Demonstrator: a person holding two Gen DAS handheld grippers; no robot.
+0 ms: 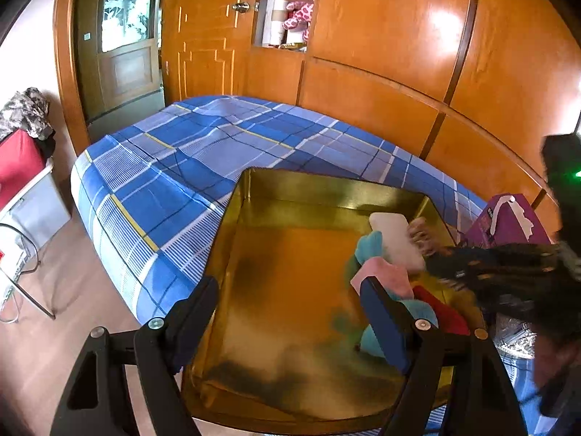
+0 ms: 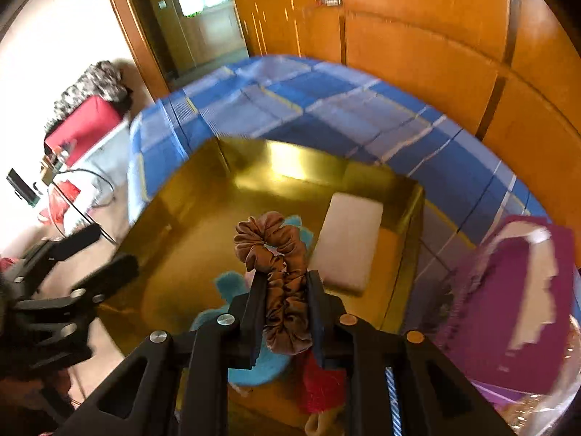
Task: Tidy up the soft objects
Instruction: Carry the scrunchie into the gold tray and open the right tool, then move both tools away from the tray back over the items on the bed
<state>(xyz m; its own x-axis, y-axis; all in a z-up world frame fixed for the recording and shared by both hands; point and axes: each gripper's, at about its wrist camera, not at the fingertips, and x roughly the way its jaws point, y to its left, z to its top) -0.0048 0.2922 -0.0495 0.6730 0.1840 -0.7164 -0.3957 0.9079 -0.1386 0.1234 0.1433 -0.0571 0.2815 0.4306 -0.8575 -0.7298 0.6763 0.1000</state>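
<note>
Pinching a brown scrunchie [image 2: 277, 276] in right tongs [image 2: 285, 292] above gold tray [image 1: 290, 196] on bed [image 1: 174, 152]; left tongs [image 1: 287, 312] spread, empty. Risk: snagging on release, landing outside.

Glossy gold metal tray [image 2: 297, 167]; satiny brown cloth scrunchie [image 2: 279, 261]; checked cloth bedsheet [image 1: 203, 152]; varnished wood wardrobe [image 1: 392, 36]

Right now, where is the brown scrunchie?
In the right wrist view, the brown scrunchie is pinched in the right gripper, over the gold tray, above the blue plush.
</note>
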